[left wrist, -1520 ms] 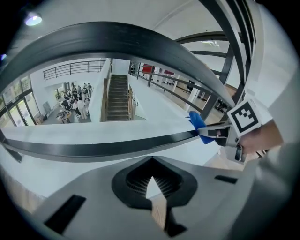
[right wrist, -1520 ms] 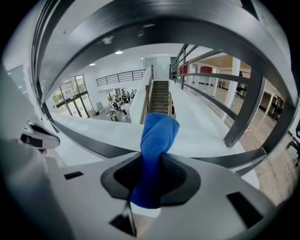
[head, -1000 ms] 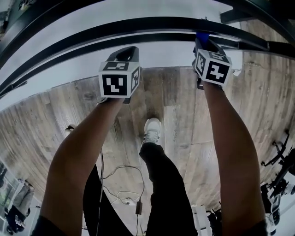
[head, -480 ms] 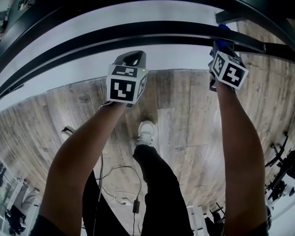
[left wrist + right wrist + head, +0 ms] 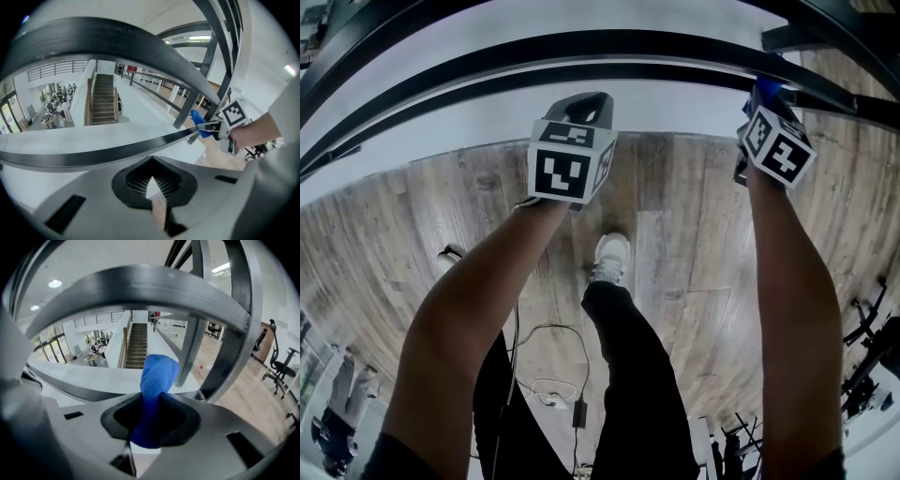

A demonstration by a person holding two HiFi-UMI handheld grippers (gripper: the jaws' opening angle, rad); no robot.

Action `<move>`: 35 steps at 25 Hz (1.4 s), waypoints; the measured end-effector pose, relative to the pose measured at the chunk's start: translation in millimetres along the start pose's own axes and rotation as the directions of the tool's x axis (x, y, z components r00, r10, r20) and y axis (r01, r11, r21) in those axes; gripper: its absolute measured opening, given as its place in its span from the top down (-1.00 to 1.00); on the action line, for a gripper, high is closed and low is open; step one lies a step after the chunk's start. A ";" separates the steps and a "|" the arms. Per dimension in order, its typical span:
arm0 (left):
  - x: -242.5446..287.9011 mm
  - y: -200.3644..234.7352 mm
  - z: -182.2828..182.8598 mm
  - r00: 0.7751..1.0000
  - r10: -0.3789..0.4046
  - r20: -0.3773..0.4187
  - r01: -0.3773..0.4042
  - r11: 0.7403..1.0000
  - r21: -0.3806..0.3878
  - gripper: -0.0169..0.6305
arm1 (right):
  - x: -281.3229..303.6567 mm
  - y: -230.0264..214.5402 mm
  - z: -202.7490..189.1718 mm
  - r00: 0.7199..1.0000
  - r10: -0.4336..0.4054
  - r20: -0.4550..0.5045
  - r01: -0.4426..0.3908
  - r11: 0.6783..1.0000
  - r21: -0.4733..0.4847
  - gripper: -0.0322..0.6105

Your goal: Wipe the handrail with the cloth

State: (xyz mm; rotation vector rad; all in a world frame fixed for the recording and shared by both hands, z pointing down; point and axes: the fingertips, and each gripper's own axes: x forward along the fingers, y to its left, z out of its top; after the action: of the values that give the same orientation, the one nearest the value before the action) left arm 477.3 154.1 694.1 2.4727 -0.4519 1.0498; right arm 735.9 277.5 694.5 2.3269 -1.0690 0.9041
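pinching the blue cloth [image 5: 157,376] tight between its jaws, the right gripper [image 5: 152,420] holds the cloth's free end up at the lower bar [image 5: 117,151] of the black handrail [image 5: 581,42], just beside an upright post [image 5: 187,110]. the left gripper [image 5: 150,190] hangs to the left along the rail, just below that bar, with its jaws closed on nothing. under both arms lies a wooden floor [image 5: 675,234].
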 end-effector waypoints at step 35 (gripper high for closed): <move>-783.9 83.7 50.7 0.955 0.058 0.290 -0.071 0.997 0.034 0.94 | -757.7 434.3 139.6 0.875 0.337 0.348 -0.348 0.937 -0.033 0.55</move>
State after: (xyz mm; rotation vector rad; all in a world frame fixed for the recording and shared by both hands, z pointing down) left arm -49.1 160.6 105.2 2.6783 -0.6073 0.7285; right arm 76.8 310.3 105.7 2.4234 -1.6679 0.6338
